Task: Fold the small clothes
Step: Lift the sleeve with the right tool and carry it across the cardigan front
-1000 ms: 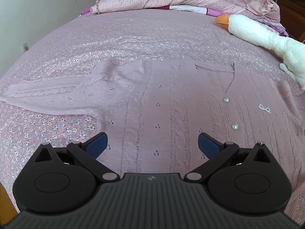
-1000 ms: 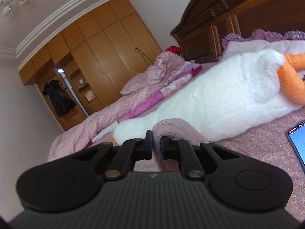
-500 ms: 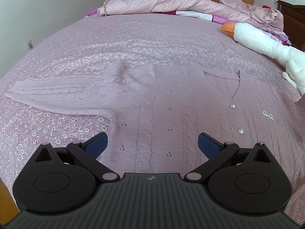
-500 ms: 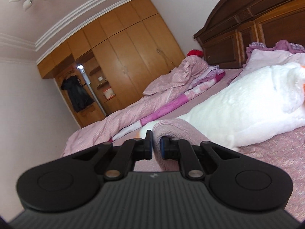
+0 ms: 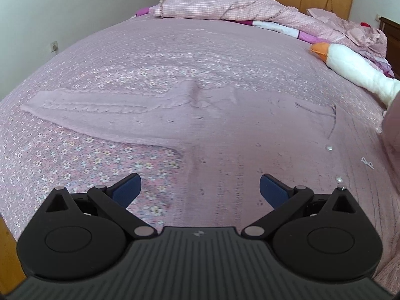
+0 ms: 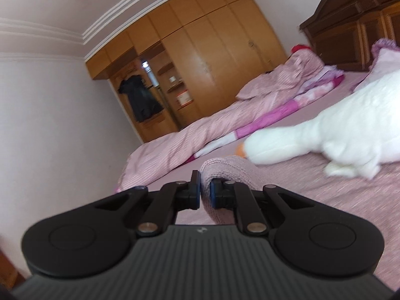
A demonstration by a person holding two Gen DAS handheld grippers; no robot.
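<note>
Gripping 1 cardigan (image 6: 225, 170): right hand-held gripper (image 6: 205, 195); left hand-held gripper (image 5: 200, 190) spread wide.

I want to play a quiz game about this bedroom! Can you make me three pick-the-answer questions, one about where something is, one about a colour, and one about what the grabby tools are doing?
1. Where is the toy goose?
A. on the bed, right of the sweater
B. on the floor
C. in the wardrobe

2. What colour is the goose's beak?
A. blue
B. orange
C. green

3. What is the right tool doing?
A. open, holding nothing
B. gripping the goose
C. shut on a fold of the pink knitted sweater

Answers: 1 A, it lies on the bedspread past the sweater's right edge. 2 B, the tip is orange. 3 C, knit fabric is pinched between its fingers, while the left tool is wide open.
</note>
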